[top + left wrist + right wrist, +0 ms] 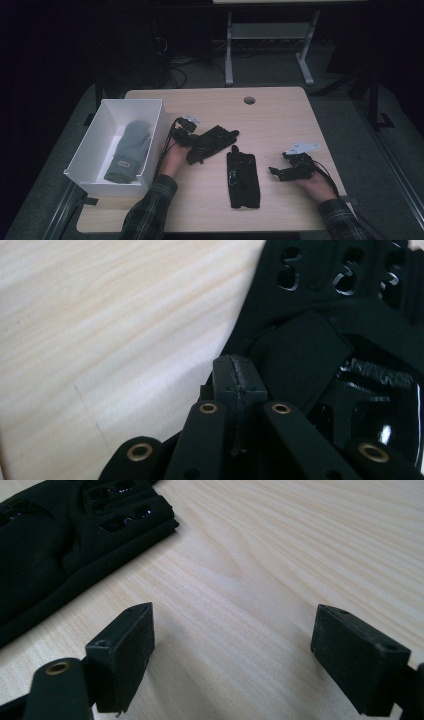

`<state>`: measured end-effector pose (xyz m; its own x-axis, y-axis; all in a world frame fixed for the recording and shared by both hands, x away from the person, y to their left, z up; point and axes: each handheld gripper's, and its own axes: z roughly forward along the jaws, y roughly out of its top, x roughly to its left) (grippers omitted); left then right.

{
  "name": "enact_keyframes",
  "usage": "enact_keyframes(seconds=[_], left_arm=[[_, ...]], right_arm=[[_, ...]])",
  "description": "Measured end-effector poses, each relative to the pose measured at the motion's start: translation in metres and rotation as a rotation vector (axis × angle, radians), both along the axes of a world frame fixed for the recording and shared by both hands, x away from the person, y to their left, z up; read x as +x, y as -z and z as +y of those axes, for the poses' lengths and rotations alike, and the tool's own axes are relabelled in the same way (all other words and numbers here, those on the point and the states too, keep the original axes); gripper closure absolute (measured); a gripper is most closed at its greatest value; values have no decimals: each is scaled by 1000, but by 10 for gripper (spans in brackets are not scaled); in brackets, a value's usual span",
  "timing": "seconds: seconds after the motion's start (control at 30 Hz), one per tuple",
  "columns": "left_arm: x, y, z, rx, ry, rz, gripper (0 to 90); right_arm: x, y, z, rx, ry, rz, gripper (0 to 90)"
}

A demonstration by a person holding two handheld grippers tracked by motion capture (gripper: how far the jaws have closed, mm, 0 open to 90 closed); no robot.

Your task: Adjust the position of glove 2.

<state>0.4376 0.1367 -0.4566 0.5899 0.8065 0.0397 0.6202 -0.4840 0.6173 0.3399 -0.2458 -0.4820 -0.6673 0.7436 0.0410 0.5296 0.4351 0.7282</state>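
While the L gripper [196,141] pinched a black glove [212,142] mid-frame, R gripper [280,171] sat wide, empty; next probably: carry glove to box [152,150] at left.

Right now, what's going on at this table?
A person works with two handheld grippers. The left gripper is shut on the edge of one black glove, beside a white box that already holds a grey mitten. A second black glove lies flat mid-table. The right gripper rests open on the table, holding nothing.
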Motion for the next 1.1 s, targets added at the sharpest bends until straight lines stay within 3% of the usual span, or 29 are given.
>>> enact_keyframes(seconds=[0.43,0.57,0.7,0.77,0.93,1.0,1.1], left_arm=[[-51,-1,3,-33,60,33,897],[-65,-2,3,-14,94,34,897],[-77,-3,7,-25,106,39,896],[-79,-6,6,-56,108,37,896],[-70,-12,-2,-92,155,-25,896],[-66,-11,-6,-91,171,-24,895],[-63,-2,-11,-67,182,9,896]], right_arm=[[0,0,0,0,0,0,176],[0,0,0,0,1,0,176],[0,0,0,0,1,0,176],[0,0,0,0,1,0,175],[0,0,0,-1,1,0,176],[0,0,0,-1,1,0,175],[0,0,0,-1,2,0,175]])
